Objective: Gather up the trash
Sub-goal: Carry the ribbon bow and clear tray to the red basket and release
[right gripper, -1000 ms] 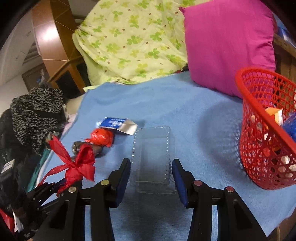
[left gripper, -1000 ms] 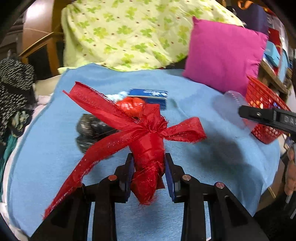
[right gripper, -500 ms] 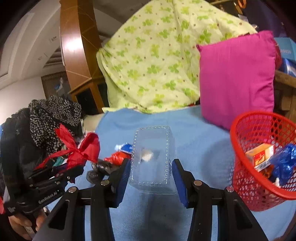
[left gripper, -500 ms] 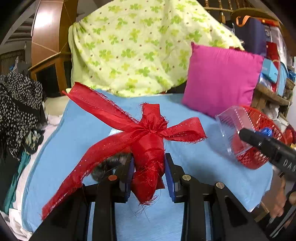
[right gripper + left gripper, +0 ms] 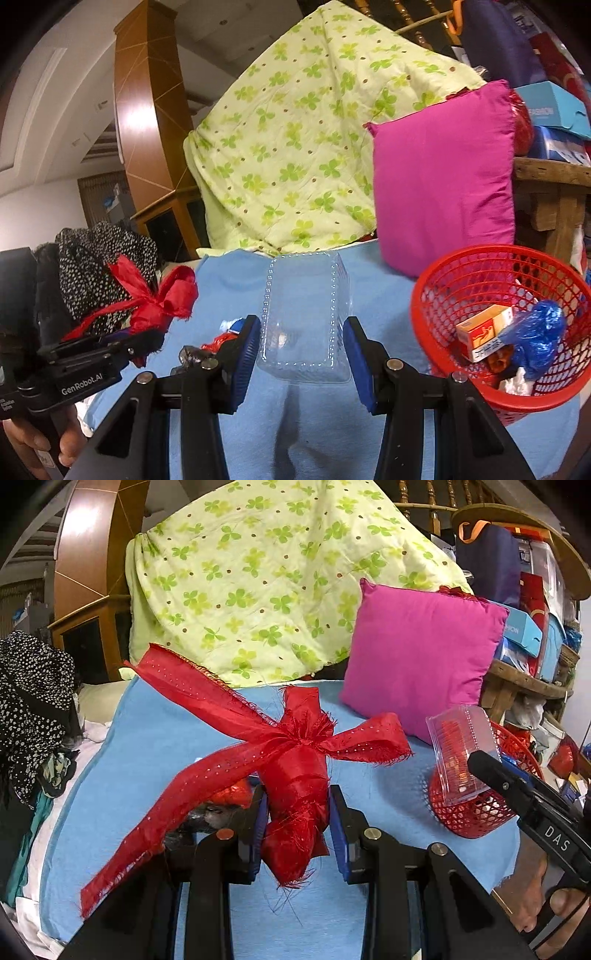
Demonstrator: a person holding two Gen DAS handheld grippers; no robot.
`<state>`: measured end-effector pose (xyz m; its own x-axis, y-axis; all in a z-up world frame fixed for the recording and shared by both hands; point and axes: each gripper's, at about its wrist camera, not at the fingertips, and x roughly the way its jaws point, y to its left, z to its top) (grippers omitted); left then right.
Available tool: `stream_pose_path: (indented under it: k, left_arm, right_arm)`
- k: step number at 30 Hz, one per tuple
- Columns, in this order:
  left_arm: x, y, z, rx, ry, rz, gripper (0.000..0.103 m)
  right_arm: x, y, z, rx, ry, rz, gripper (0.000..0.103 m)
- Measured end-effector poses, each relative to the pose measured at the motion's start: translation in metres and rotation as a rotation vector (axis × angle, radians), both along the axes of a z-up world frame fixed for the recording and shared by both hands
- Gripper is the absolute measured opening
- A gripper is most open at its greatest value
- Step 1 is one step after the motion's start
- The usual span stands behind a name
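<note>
My left gripper (image 5: 297, 823) is shut on a frayed red ribbon bow (image 5: 295, 775), held up above the blue blanket (image 5: 155, 746); the right wrist view shows the bow (image 5: 159, 299) at the far left. My right gripper (image 5: 301, 347) is shut on a clear plastic clamshell box (image 5: 303, 314), also lifted off the blanket. The left wrist view shows that box (image 5: 461, 753) in front of the red mesh basket (image 5: 472, 812). The basket (image 5: 480, 266) sits at the right and holds a small carton (image 5: 484, 330), a blue bag (image 5: 535, 336) and other scraps.
A red wrapper (image 5: 218, 341) and a dark crumpled bag (image 5: 190, 354) lie on the blanket below the grippers. A pink cushion (image 5: 443, 188) and a green clover quilt (image 5: 295, 147) stand behind. Spotted dark clothes (image 5: 29, 701) pile at the left; cluttered wooden shelves (image 5: 528, 679) at the right.
Both grippers have risen off the blanket with their loads. The clear box has moved toward the red basket, and the views have tilted up to show more of the quilt and cushion.
</note>
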<state>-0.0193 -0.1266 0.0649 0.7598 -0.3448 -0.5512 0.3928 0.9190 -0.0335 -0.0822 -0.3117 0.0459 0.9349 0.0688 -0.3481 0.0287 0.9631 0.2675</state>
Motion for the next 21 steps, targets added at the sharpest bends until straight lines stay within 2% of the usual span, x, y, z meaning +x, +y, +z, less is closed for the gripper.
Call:
stream_pose_path:
  k: [21]
  left_arm:
    - [-0.012,-0.040,0.012,0.027,-0.023,-0.070,0.034]
  right_arm:
    - [-0.024,-0.034,0.009,0.057,-0.049,-0.082,0.049]
